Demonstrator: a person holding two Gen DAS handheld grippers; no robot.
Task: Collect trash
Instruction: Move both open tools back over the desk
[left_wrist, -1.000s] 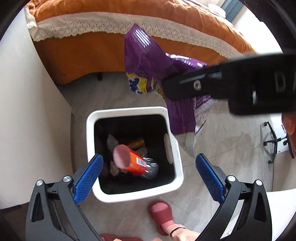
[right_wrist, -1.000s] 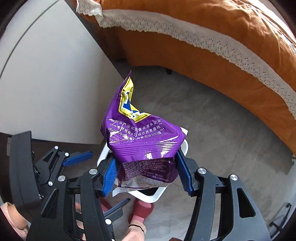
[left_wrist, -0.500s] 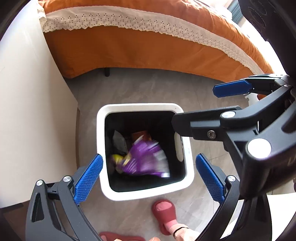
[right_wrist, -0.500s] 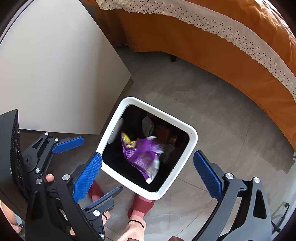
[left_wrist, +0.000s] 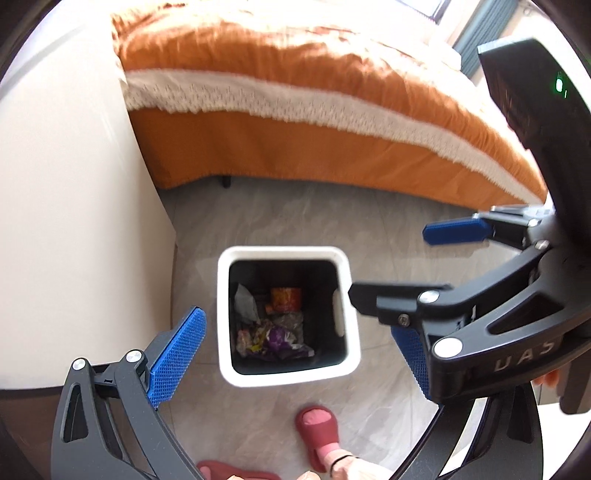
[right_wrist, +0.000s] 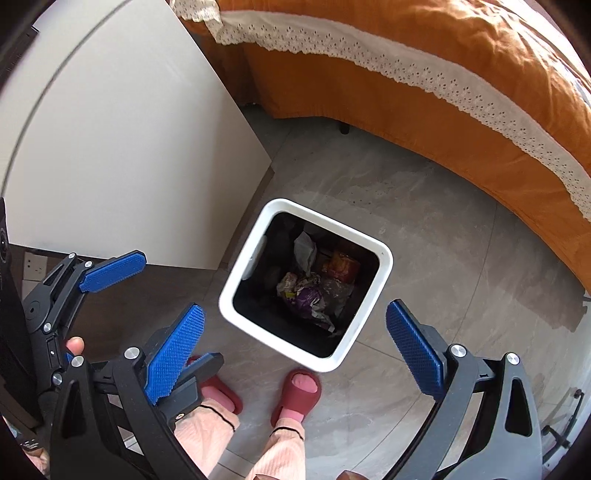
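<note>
Purple wrapper (right_wrist: 308, 295) lies in bin (right_wrist: 384, 258); both tongs (left_wrist: 295, 354) (right_wrist: 299, 336) gape wide, empty.

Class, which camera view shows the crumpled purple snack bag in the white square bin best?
The left wrist view: the crumpled purple snack bag lies square-on in the white square bin. The right wrist view shows it tilted among wrappers.

Count, both wrist views:

- Trash bin (right_wrist: 382, 258), white, square rim — 1.
- Pieces of trash in the bin — at least 4 told apart: purple snack bag (right_wrist: 308, 295), orange-red packet (right_wrist: 341, 264), grey-white wrapper (right_wrist: 304, 249), clear crumpled plastic (right_wrist: 338, 291). More may lie beneath; cannot tell.
- Red slippers (right_wrist: 299, 391) — 2.
- Bed (right_wrist: 443, 44) — 1.
- White cabinet panel (right_wrist: 129, 147) — 1.
- Wall socket (right_wrist: 35, 263) — 1.
</note>
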